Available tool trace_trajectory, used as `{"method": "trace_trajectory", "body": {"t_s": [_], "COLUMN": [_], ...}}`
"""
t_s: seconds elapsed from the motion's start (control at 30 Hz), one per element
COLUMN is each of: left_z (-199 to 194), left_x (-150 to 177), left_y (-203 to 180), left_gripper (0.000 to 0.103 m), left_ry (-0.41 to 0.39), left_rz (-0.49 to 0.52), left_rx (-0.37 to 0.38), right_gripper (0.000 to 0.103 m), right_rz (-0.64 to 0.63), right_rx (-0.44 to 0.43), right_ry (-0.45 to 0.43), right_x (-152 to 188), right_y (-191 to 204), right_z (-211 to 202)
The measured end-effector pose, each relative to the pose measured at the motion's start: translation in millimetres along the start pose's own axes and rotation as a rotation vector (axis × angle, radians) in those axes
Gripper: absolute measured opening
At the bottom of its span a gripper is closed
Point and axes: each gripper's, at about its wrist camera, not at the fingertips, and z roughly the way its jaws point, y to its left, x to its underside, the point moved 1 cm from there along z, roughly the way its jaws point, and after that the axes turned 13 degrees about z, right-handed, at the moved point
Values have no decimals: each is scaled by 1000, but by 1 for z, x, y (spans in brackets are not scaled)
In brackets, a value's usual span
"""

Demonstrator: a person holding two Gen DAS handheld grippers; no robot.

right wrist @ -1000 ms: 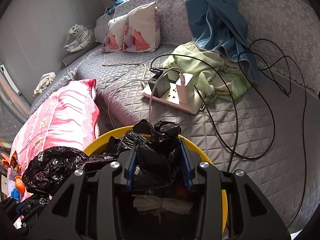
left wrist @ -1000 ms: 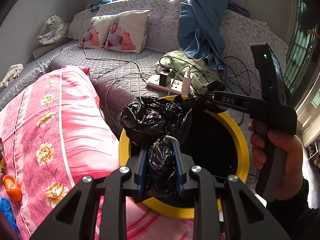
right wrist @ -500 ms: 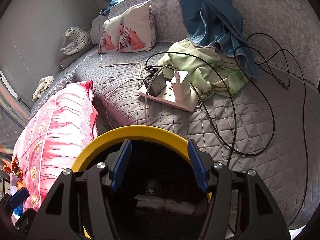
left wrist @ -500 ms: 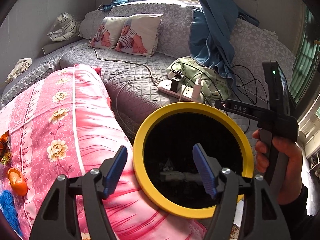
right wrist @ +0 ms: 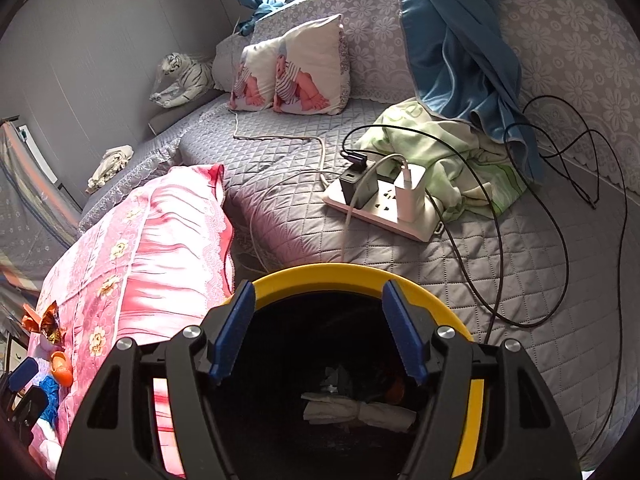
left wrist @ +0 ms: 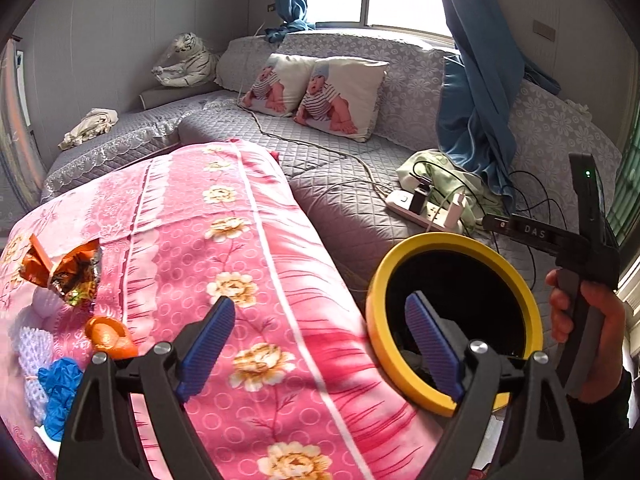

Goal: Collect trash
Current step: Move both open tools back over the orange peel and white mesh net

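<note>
A yellow-rimmed bin [left wrist: 440, 238] with a dark inside stands against the pink flowered quilt [left wrist: 248, 248]. My left gripper [left wrist: 316, 312] hovers over the quilt just left of the bin, its jaws opening with nothing between them. Loose trash lies on the quilt at far left: an orange snack wrapper [left wrist: 64, 272], an orange peel [left wrist: 108, 336], a blue glove [left wrist: 60, 384] and white foam netting [left wrist: 28, 344]. My right gripper [right wrist: 318, 296] hangs over the bin's rim [right wrist: 320, 272], jaws opening and empty. A white wad [right wrist: 356, 412] lies deep in the bin.
A white power strip [right wrist: 380, 204] with chargers and black cables [right wrist: 560, 240] lies on the grey quilted bed behind the bin. A green cloth [right wrist: 460, 160], a blue curtain [right wrist: 460, 40] and baby-print pillows [left wrist: 320, 96] sit further back. A hand [left wrist: 592, 320] holds the right gripper.
Both grippers were shut on a black plastic bag above the bin. They opened, and the bag has gone from between them. My left gripper has swung left over the quilt.
</note>
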Motion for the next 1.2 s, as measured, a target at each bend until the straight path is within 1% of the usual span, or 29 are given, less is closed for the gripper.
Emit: {"method": "trace_trajectory", "body": {"t_s": [0.2,0.4,0.53,0.7,0.83,1.03,1.2], "left_z": [-24,-50,-69,-84,-87,-86,-79], "left_x": [13,28,39,60,78,100,117], "left_y": [45,94,125,158,181,208,230], "left_gripper": [84,84,84,84,84,84,84], "left_ry": [-4,-8,-9,12,41,71,95], "left_rz": [-45,-100,-143,-191,-231,-283,-343], "left_rx": [-88,-202,-269,-340,-375,-404,-403], "right_gripper": [65,65,65,65,65,65,65], "right_rz": [-73,-159,-221,-295,-362,-464,-551], "right_rx": [-62,-146,-184,-233,-269,-320,-351], "right_ry": [-3,8,28,63,83,134,181], "right_x": [5,17,28,46,64,98,130], "right_y": [42,96,132,176,210,257,288], "right_z": [-7,-11,-10,-8,-8,-5,2]}}
